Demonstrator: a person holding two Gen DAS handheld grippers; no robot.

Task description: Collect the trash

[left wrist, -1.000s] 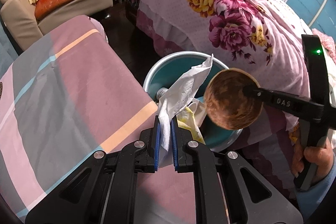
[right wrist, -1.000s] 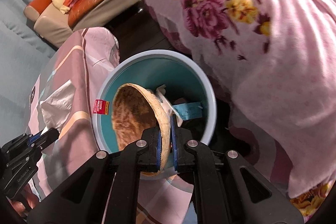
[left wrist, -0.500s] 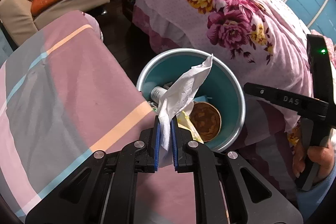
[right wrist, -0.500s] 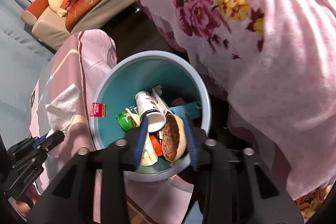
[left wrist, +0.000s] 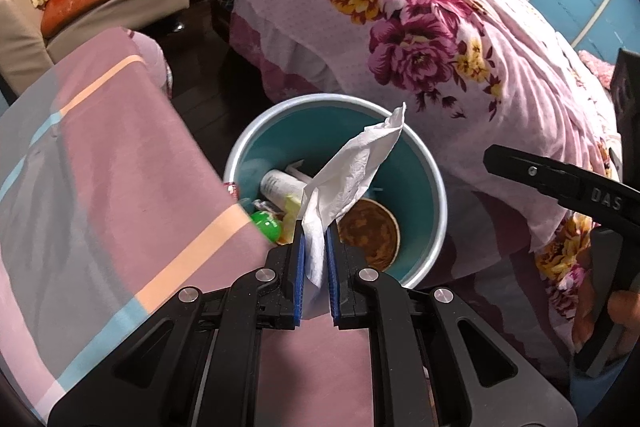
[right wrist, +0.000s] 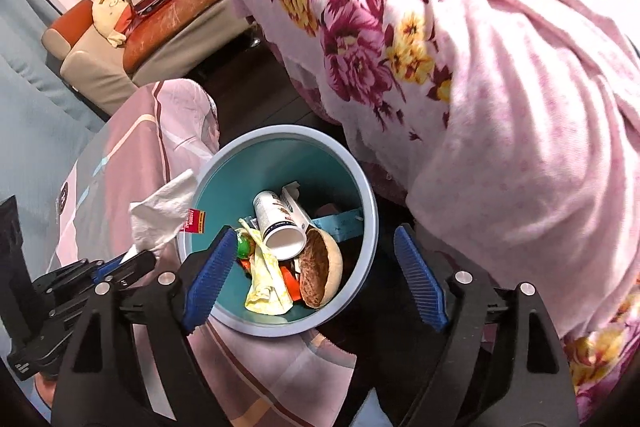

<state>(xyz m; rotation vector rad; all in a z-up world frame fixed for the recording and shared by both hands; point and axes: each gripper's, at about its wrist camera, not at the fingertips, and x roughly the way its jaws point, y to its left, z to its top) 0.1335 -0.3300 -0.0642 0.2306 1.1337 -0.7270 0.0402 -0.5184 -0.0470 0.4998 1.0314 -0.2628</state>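
Two grippers flank the bin (right wrist: pixel 370 211): the left gripper (left wrist: pixel 316 259) pinches a tissue (left wrist: pixel 352 167) angled over its near rim, nearer than the right gripper (right wrist: pixel 316 275), gaping empty above.

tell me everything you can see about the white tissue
The white tissue is a thin, crumpled sheet that looks like soft paper, creased all over. The left claw is shut on its lower end, pinched between the blue pads, so it sticks up and away from the claw at a slant, ending in a ragged point. In the left wrist view it hangs over the open teal bin, not yet dropped in. The right wrist view shows it beside the bin's rim. Nothing but the pads appears to touch it.
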